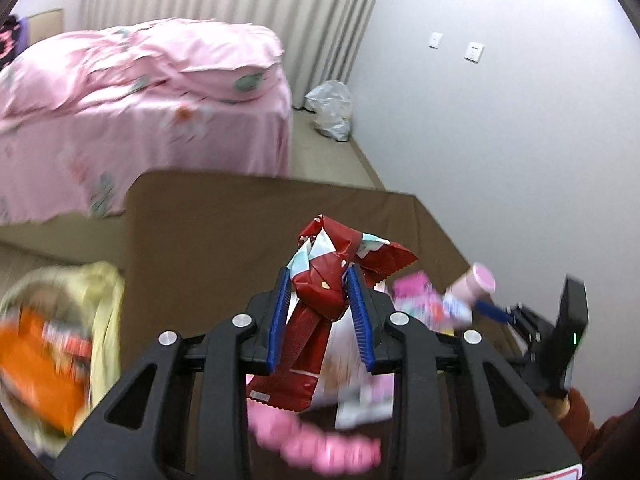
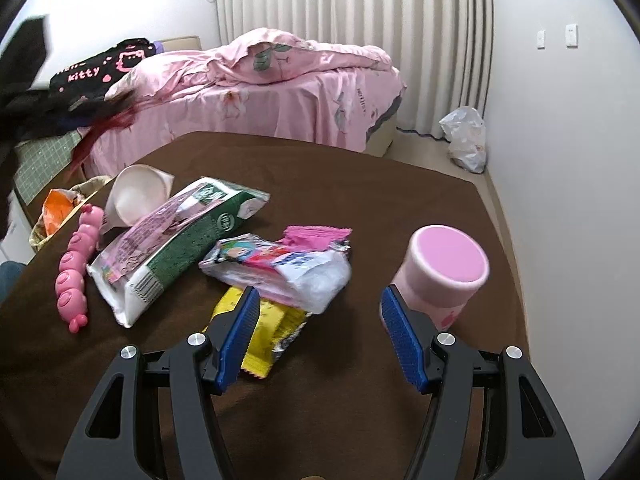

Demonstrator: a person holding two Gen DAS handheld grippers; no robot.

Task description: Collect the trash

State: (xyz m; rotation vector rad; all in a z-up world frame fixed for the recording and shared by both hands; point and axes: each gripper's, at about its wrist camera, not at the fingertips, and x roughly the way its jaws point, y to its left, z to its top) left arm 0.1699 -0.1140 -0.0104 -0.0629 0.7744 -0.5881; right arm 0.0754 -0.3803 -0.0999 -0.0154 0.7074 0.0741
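My left gripper [image 1: 318, 280] is shut on a crumpled red wrapper [image 1: 324, 280] and holds it above the brown table [image 1: 208, 216]. A trash basket with a yellow liner [image 1: 102, 304] holds an orange bag [image 1: 36, 364] at the lower left; it also shows in the right wrist view [image 2: 56, 208]. My right gripper [image 2: 318, 298] is open above the table [image 2: 360, 380]. Between and ahead of its fingers lie a yellow wrapper [image 2: 272, 328] and a pink and white wrapper [image 2: 280, 264]. A green and white carton pack [image 2: 176, 248] lies further left.
A pink-lidded cup [image 2: 444, 272] stands beside my right finger. A pink caterpillar toy [image 2: 76, 264] and a white scoop [image 2: 136, 192] lie at the table's left. A pink bed [image 2: 280, 92] stands behind. A white plastic bag [image 2: 466, 140] sits by the wall.
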